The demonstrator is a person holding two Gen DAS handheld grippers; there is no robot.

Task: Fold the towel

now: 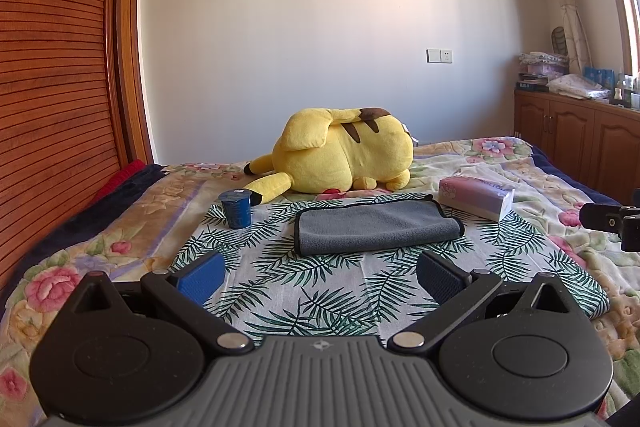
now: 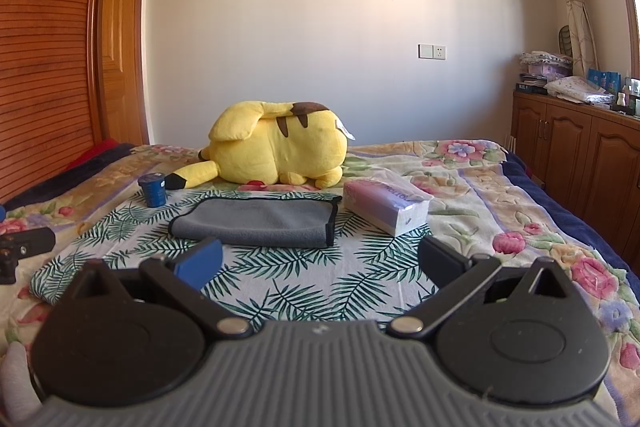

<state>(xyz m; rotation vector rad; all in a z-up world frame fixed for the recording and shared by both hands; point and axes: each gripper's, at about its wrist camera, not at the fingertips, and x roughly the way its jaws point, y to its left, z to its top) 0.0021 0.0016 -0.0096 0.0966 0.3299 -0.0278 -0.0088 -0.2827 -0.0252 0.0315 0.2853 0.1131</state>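
A grey towel with black trim [image 1: 376, 227] lies folded over on a leaf-print cloth [image 1: 320, 291] on the bed; it also shows in the right wrist view [image 2: 256, 223]. My left gripper [image 1: 320, 277] is open and empty, held back from the towel's near edge. My right gripper [image 2: 320, 261] is open and empty, also short of the towel, which lies ahead and to its left. Part of the right gripper shows at the right edge of the left wrist view [image 1: 612, 221]; part of the left gripper shows at the left edge of the right wrist view [image 2: 20, 251].
A yellow plush toy [image 1: 344, 155] lies behind the towel. A blue cup [image 1: 237, 209] stands left of the towel, a tissue pack [image 1: 476, 195] right of it. A wooden wardrobe [image 1: 52, 87] is on the left, low cabinets [image 1: 580, 143] on the right.
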